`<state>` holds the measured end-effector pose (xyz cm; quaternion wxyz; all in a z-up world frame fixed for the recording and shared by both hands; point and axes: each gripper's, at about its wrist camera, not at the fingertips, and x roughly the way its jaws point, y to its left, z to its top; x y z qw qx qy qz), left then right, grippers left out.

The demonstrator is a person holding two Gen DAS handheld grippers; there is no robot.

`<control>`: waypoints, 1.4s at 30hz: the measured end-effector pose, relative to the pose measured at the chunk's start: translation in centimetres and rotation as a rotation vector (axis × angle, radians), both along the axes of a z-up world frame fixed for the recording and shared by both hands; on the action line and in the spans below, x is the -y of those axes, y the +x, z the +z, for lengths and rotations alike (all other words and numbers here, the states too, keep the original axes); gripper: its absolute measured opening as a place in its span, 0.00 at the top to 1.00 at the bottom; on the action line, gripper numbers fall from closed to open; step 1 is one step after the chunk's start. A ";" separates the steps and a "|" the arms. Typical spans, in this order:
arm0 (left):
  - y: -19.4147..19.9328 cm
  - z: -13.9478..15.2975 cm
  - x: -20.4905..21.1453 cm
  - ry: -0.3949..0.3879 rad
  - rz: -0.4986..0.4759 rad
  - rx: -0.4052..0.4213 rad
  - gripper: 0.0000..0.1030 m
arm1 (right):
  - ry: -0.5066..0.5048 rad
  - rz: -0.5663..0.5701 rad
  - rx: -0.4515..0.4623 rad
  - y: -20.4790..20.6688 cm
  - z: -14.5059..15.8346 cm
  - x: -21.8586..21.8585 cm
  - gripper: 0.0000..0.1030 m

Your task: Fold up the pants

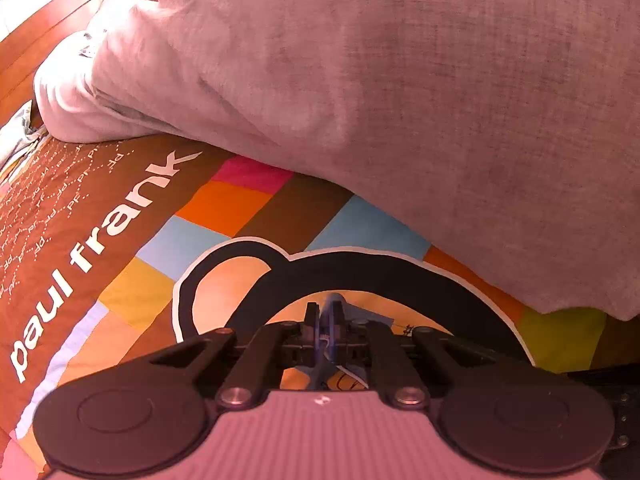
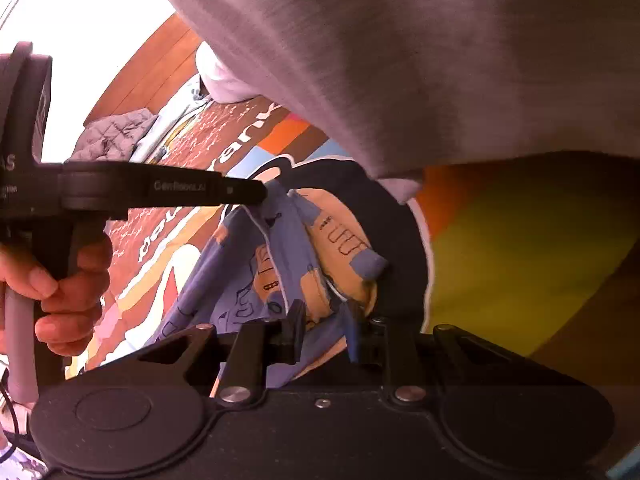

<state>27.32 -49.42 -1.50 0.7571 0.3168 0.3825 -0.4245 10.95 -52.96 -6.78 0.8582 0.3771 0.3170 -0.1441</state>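
Observation:
The pants (image 2: 276,264) are small, blue and tan with printed drawings, and hang bunched between both grippers above a colourful bedspread (image 1: 132,216). My left gripper (image 1: 325,322) is shut on a thin blue edge of the pants (image 1: 326,344); in the right wrist view it (image 2: 262,196) comes in from the left, held by a hand, pinching the pants' top edge. My right gripper (image 2: 326,322) is shut on a lower fold of the pants.
A large grey pillow (image 1: 380,100) lies on the bedspread just behind the grippers and fills the upper right of both views. A grey quilted garment (image 2: 116,132) and a wooden headboard (image 2: 156,68) are at the far left.

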 end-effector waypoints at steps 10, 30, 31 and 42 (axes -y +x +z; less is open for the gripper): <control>-0.7 1.9 -0.1 -0.036 0.011 0.012 0.96 | -0.096 -0.031 0.062 -0.7 1.3 -0.8 0.93; -1.6 2.5 -4.1 -0.255 0.281 0.143 0.15 | -0.135 -0.142 -0.016 -0.1 1.1 0.0 0.45; -1.9 2.9 -5.3 -0.256 0.318 0.158 0.14 | -0.154 -0.134 -0.013 0.1 1.4 -0.3 0.36; -6.6 -2.0 -27.3 0.023 0.673 0.107 0.11 | -0.274 0.255 -0.005 5.4 3.0 -8.9 0.09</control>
